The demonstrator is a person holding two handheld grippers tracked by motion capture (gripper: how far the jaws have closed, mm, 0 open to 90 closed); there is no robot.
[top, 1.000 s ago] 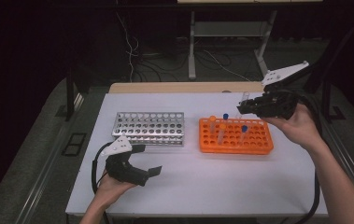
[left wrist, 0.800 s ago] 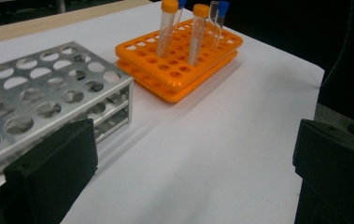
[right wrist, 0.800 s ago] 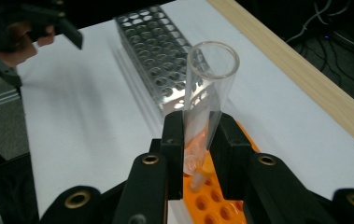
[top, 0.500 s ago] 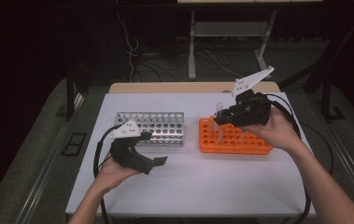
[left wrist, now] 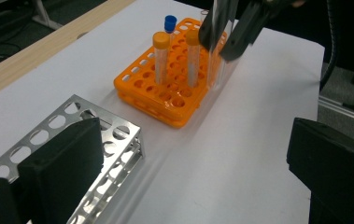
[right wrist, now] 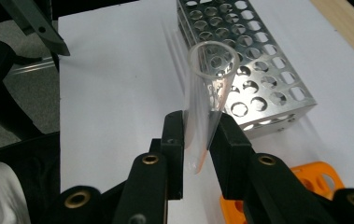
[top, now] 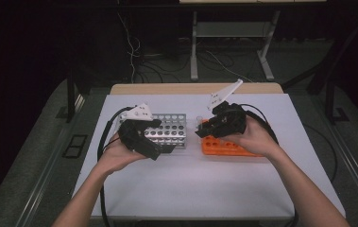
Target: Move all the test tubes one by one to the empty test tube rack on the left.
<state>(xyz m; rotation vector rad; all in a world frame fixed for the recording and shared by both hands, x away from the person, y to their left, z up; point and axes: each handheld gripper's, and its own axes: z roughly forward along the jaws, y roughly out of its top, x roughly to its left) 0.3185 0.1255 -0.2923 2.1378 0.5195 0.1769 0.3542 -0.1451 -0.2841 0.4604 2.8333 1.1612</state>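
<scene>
Two racks stand side by side on the counter: a metal rack to the left, an orange rack to the right. The right gripper has its jaws clamped on a clear uncapped tube, held over the orange rack's near-left corner. Three capped tubes stand in that rack, just beside it. The left gripper, jaws wide and empty, hangs before the metal rack.

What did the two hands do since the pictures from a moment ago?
The right hand-held gripper swung in from the table's far right corner to the orange rack and closed on a clear uncapped tube. The left hand-held gripper, jaws open, moved up to the metal rack. Both racks stayed put.
</scene>
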